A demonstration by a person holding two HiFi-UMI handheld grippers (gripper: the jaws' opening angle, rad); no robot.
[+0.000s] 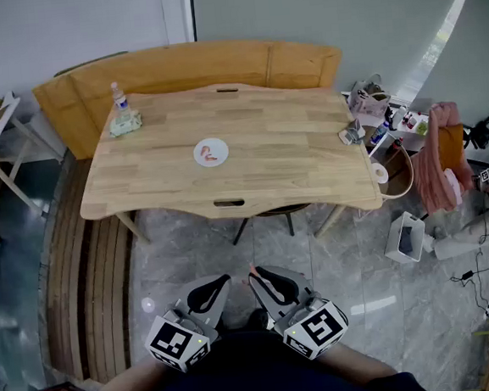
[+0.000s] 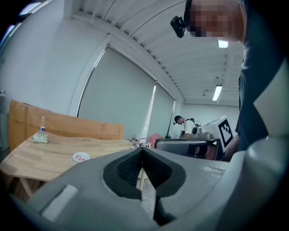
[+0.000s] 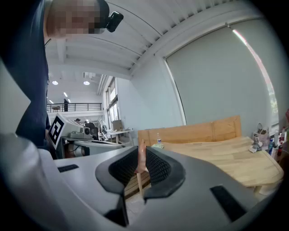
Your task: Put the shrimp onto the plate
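Note:
A small white plate [image 1: 211, 152] lies near the middle of the wooden table [image 1: 292, 161], with one pink shrimp [image 1: 215, 156] on it. The plate [image 2: 81, 157] also shows far off in the left gripper view. Both grippers hang low over the floor, well short of the table's near edge. My right gripper [image 1: 256, 275] is shut on another pink shrimp [image 3: 141, 158], which stands upright between its pads and shows as a pink tip [image 1: 252, 271] in the head view. My left gripper [image 1: 224, 280] is shut with nothing between its pads [image 2: 135, 164].
A water bottle [image 1: 118, 96] and a green pack [image 1: 125, 122] stand at the table's far left corner. A wooden bench [image 1: 75, 103] wraps the back and left. Bags, a white bin [image 1: 406, 237] and a pink cloth [image 1: 442, 164] crowd the floor at right.

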